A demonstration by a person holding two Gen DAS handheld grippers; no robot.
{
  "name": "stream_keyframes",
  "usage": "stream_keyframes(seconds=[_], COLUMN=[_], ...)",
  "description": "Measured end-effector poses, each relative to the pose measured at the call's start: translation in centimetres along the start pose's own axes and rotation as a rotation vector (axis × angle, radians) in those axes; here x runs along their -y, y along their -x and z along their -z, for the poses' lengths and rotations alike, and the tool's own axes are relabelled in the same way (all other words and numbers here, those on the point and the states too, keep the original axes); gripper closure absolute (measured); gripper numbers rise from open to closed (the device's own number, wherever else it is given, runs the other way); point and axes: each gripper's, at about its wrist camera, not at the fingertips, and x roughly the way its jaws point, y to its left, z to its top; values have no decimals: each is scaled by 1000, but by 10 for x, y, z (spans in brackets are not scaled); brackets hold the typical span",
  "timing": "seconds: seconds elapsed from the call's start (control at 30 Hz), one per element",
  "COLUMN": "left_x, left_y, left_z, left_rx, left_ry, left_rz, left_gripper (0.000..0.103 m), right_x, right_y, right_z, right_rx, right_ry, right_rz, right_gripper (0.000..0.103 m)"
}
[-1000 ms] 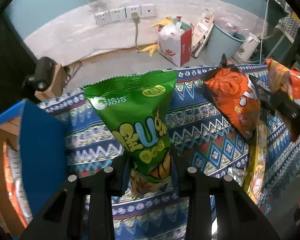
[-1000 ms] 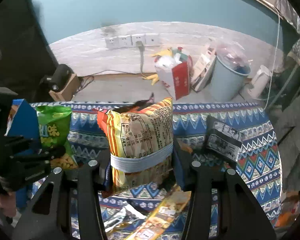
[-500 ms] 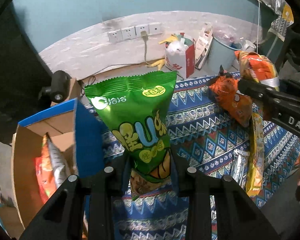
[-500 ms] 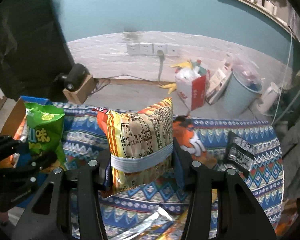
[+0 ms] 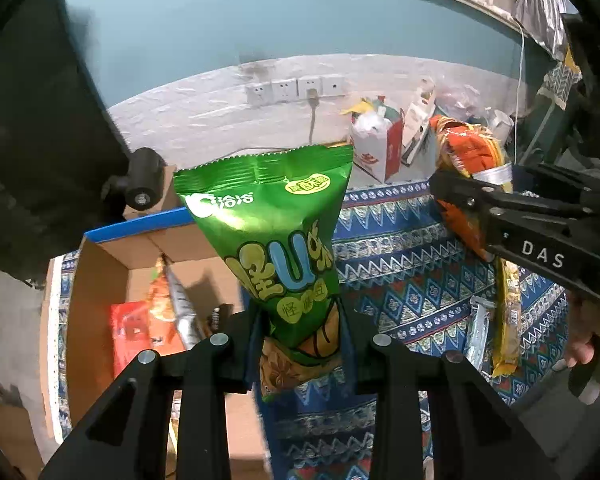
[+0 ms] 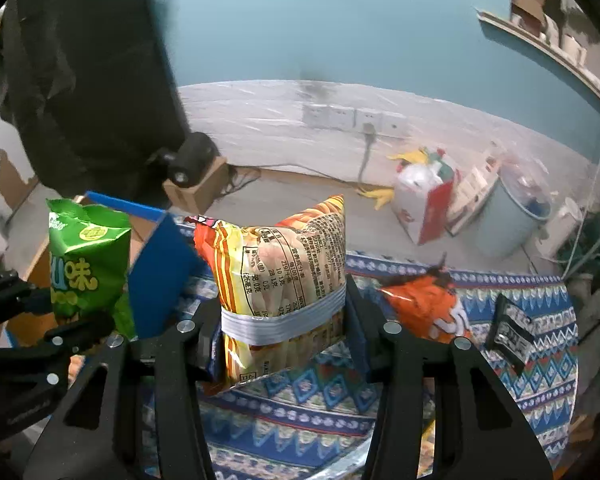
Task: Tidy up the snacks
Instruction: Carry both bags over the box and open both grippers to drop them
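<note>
At the left edge of the patterned tablecloth (image 5: pixel 400 248) we find an open box (image 5: pixel 100 280) already containing packets (image 5: pixel 156 320), and over its right rim the left gripper (image 5: pixel 300 344) is closed tight on the bottom of a green bag (image 5: pixel 276 240), held upright and clear of the cloth. Further right, we note the right gripper (image 6: pixel 284 332) clamped partway closed on the lower half of a yellow bag (image 6: pixel 284 264), also held upright above the cloth. Beyond it we record an orange bag (image 6: pixel 424 304) and a black packet (image 6: pixel 510 332) lying on the cloth towards its right edge, and yellow sticks (image 5: pixel 508 320) near its front edge.
</note>
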Motion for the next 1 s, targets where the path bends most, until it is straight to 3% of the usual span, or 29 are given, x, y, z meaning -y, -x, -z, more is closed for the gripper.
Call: stream_keyframes(seconds=[0.47, 1.0], left_x=[-69, -162], left_y=[25, 9], left_z=[16, 52], left_rx=[39, -45], left_ry=[96, 272], left_rz=[-25, -68], left_gripper=[71, 71], right_x=[-76, -150], right_y=[-1, -31], right_z=[-21, -28], right_rx=[19, -27], right_ry=[71, 148], right_rz=[-78, -162], right_gripper=[56, 56])
